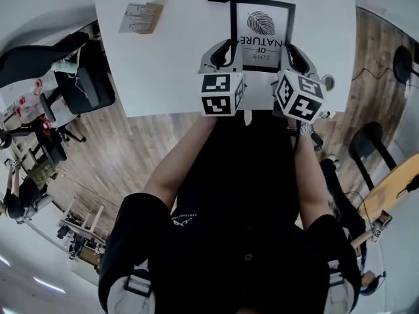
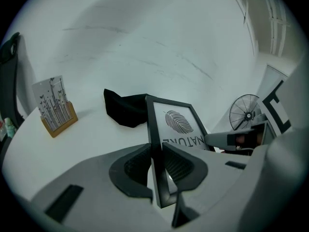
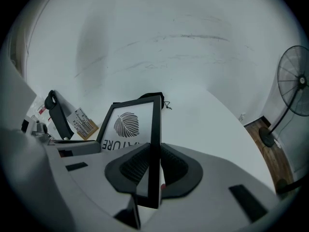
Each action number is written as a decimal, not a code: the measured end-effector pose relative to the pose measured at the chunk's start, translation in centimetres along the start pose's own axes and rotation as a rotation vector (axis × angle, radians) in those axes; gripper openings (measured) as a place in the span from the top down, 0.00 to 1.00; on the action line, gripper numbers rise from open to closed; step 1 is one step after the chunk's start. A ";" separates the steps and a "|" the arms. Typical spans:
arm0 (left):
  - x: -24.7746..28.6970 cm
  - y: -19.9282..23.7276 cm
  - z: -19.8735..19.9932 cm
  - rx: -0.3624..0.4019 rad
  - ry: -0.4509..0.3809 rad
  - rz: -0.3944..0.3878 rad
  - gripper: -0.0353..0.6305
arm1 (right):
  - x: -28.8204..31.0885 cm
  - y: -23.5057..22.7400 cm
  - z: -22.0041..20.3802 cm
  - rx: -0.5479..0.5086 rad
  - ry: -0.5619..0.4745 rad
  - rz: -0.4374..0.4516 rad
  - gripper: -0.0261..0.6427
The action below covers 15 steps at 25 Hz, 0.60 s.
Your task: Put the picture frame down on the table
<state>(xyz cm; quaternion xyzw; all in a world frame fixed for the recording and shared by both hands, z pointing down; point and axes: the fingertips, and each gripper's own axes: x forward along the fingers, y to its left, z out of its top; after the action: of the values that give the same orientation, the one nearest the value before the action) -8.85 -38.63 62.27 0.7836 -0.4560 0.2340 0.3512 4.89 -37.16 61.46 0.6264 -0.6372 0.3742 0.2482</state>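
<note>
- Because the white table [image 1: 163, 70] lies close beneath it, the picture frame [image 1: 262, 28] hangs tilted, seemingly ready for lowering flat.
- Left gripper [image 2: 155, 154] and right gripper [image 3: 153, 164] each clamp a side rail, sharing its weight.
- Whether the frame's far edge touches the tabletop, near the black cloth [image 2: 124, 108], I cannot tell.

cloth [image 2: 123, 109] behind picture frame [image 1: 262, 30], card holder [image 1: 140, 17] left

I'm looking down into what seems to be an office or lab workroom. I'm seeing a white table [image 1: 131, 77] standing on a wood-plank floor [image 1: 131, 156], a black swivel chair [image 1: 78, 87] sitting beside it, a pedestal fan [image 3: 294, 88] standing near the wall, and a light wooden desk [image 1: 393, 188] lying off to my right.
</note>
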 end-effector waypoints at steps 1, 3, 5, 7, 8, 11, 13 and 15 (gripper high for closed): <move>0.5 0.2 -0.2 -0.003 0.010 -0.002 0.83 | 0.5 -0.1 -0.2 0.000 0.007 -0.002 0.86; 1.6 0.4 -0.6 -0.007 0.028 -0.007 0.83 | 1.4 -0.6 -0.6 0.004 0.018 -0.007 0.86; 2.6 0.6 -1.2 -0.007 0.048 -0.011 0.83 | 2.3 -1.1 -1.2 0.023 0.034 -0.011 0.86; 3.4 0.7 -2.0 -0.007 0.073 -0.017 0.83 | 2.9 -1.4 -1.9 0.045 0.053 -0.016 0.86; 3.7 0.8 -2.3 -0.009 0.086 -0.021 0.83 | 3.2 -1.6 -2.3 0.053 0.062 -0.019 0.86; 5.0 0.9 -2.8 -0.014 0.120 -0.035 0.83 | 4.1 -2.2 -2.9 0.073 0.084 -0.028 0.86; 5.8 1.0 -3.1 -0.020 0.139 -0.044 0.83 | 4.8 -2.6 -3.1 0.080 0.094 -0.035 0.86; 6.4 1.1 -3.4 -0.024 0.155 -0.047 0.83 | 5.3 -2.8 -3.3 0.084 0.104 -0.038 0.86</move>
<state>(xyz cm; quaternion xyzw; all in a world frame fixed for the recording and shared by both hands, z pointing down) -6.95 -39.96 69.23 0.7695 -0.4115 0.2802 0.4001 6.66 -37.59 68.08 0.6279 -0.5951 0.4281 0.2614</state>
